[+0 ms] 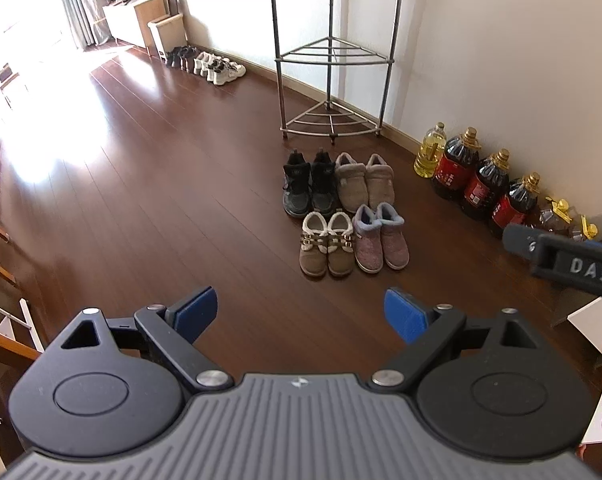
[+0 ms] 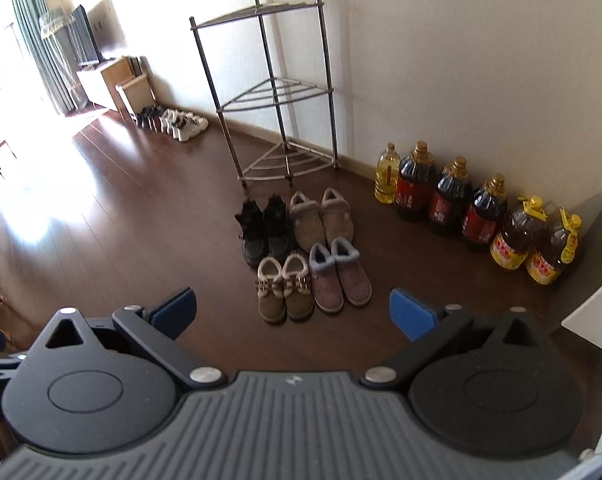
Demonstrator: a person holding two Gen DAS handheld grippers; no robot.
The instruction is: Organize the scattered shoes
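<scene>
Both the left tool (image 1: 299, 312) and the right tool (image 2: 293, 312) hover wide apart and empty above the glossy wooden floor (image 1: 161, 200). Beyond them, four pairs sit side by side: brown strapped shoes (image 1: 325, 246), purple fleecy boots (image 1: 381, 240), black sneakers (image 1: 309, 186), tan plush slippers (image 1: 365, 180). Behind stands a three-tier wire corner rack (image 1: 333, 52).

Two handheld grippers of the same build. On the left gripper (image 1: 300, 314): grey ribbed housing with a small logo at its front edge, two black round plates with a raised oval disc on each, a triangular opening in each pointed end, silver rivets at the joints of black link bars, blue pads (image 1: 407, 316) on the fingertips. Same parts on the right gripper (image 2: 295, 314), also with blue pads (image 2: 413, 314). White letters "DAS" on the black finger of the right gripper, seen from the left wrist camera.
</scene>
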